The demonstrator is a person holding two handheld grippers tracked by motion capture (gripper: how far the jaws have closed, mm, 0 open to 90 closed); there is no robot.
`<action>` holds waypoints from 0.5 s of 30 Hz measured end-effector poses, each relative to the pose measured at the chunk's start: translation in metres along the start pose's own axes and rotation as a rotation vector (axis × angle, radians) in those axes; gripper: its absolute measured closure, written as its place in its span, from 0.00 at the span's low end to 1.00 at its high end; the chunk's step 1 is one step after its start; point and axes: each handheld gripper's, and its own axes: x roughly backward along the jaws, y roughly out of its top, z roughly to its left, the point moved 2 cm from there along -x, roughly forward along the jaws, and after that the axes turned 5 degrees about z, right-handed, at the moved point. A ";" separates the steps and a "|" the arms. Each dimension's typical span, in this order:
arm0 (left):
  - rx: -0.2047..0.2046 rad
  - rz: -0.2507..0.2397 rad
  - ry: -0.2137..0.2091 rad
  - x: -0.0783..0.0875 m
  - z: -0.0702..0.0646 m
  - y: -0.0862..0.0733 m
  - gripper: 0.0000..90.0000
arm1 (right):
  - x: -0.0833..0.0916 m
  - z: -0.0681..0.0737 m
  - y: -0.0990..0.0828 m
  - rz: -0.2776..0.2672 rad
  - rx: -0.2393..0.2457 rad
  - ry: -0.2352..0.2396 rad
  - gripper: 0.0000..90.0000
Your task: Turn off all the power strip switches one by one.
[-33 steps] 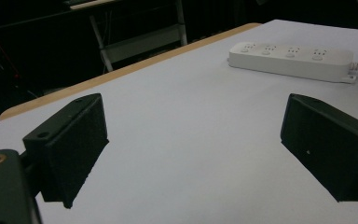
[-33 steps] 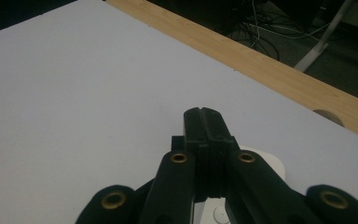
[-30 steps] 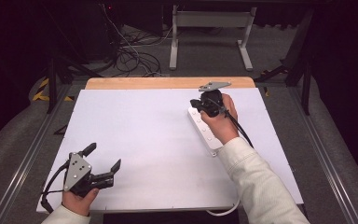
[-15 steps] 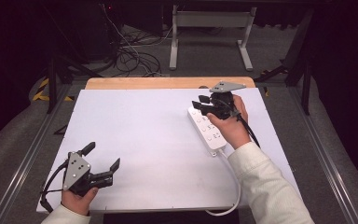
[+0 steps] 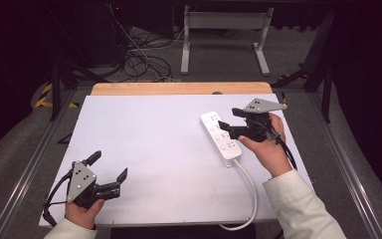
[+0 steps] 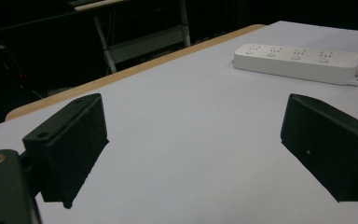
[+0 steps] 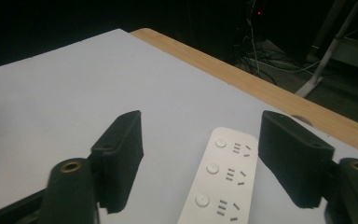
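Now one white four-outlet power strip (image 5: pixel 221 138) on the white bench (image 5: pixel 144 144), right gripper (image 5: pixel 227 128), jaws apart, drawn back over it; left gripper (image 5: pixel 110 167) unchanged, jaws apart.

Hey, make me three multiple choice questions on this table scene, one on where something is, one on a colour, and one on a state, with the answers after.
1. Where does the power strip lie on the table?
A. near the left gripper
B. on the right side, under the right gripper
C. on the floor

2. What colour is the power strip?
A. black
B. red
C. white

3. How does the left gripper stand?
A. open, holding nothing
B. shut on the cable
C. shut on the strip

Answers: 1 B, the right gripper hovers over it in the high view. 2 C, its body shows white. 3 A, its jaws stand wide apart over bare table.
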 end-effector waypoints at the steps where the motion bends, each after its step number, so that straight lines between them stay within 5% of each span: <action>1: -0.001 0.000 0.001 0.000 0.000 0.000 0.09 | 0.003 0.000 -0.003 -0.006 -0.004 0.005 0.31; 9: -0.004 0.003 -0.007 0.000 0.000 0.000 0.09 | 0.032 -0.001 -0.026 -0.080 -0.066 0.046 0.22; 15: -0.002 0.007 -0.017 0.001 0.001 0.000 0.08 | 0.047 0.000 -0.046 -0.090 -0.069 0.069 0.16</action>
